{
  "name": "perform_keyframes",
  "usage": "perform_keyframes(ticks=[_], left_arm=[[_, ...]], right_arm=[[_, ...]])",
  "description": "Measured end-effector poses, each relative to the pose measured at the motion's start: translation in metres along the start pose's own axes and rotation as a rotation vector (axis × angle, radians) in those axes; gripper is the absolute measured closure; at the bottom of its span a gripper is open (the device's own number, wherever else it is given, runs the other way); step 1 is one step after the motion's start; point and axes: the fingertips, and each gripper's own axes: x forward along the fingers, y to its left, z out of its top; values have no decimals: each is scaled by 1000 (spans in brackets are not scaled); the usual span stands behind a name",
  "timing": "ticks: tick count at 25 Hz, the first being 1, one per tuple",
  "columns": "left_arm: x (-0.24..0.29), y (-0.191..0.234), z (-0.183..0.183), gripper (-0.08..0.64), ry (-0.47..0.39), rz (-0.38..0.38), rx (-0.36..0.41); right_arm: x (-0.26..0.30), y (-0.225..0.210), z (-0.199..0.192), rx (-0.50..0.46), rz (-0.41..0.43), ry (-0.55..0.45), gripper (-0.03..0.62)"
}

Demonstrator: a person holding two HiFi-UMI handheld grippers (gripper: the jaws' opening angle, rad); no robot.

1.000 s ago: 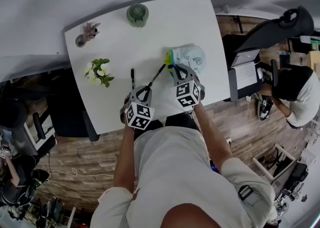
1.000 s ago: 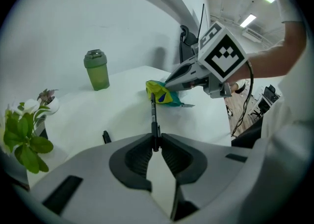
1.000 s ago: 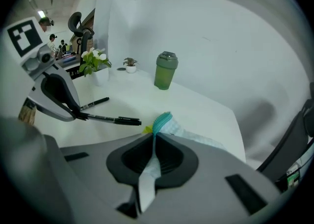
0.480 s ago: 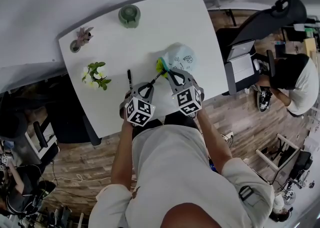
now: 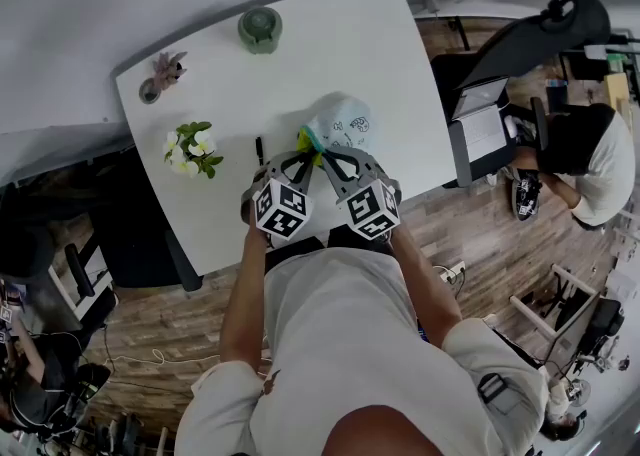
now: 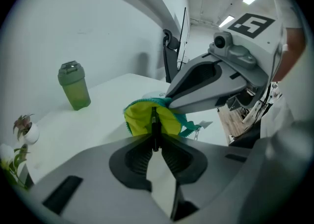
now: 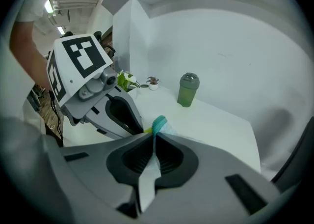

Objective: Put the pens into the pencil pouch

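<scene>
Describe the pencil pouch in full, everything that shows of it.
The soft pale-blue fabric pencil pouch carries small dark printed drawings, a teal zip edge and a bright yellow lining. Its mouth gapes open toward the person, over the white table near its front edge. The right tongs are shut on the teal edge, holding the mouth up. The slim black pen in the left tongs points into the yellow opening.

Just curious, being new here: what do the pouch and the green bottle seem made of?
The pouch: likely soft cloth, matte; it folds limply, with yellow lining and a teal zip edge. The green bottle: probably plastic, dull and slightly translucent, with a moulded lid.
</scene>
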Motion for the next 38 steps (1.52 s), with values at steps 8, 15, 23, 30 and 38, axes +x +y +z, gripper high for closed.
perform_keyframes(ticks=[8,15,23,30,38], left_arm=[[11,8,1,506,-31,3,-24],[-3,17,-14,431,-48,84,-80],[-50,25,-51,433,-50,246,-217],[-70,29,-97,434,-15,364,-375],[-54,12,-132,463,48,394,-473]], right_arm=[[3,13,2,7,31,-6,575],[8,13,5,6,30,-5,575],[10,19,7,-22,61,5,575],[14,27,6,-48,89,21,575],[18,29,7,-86,124,27,575]])
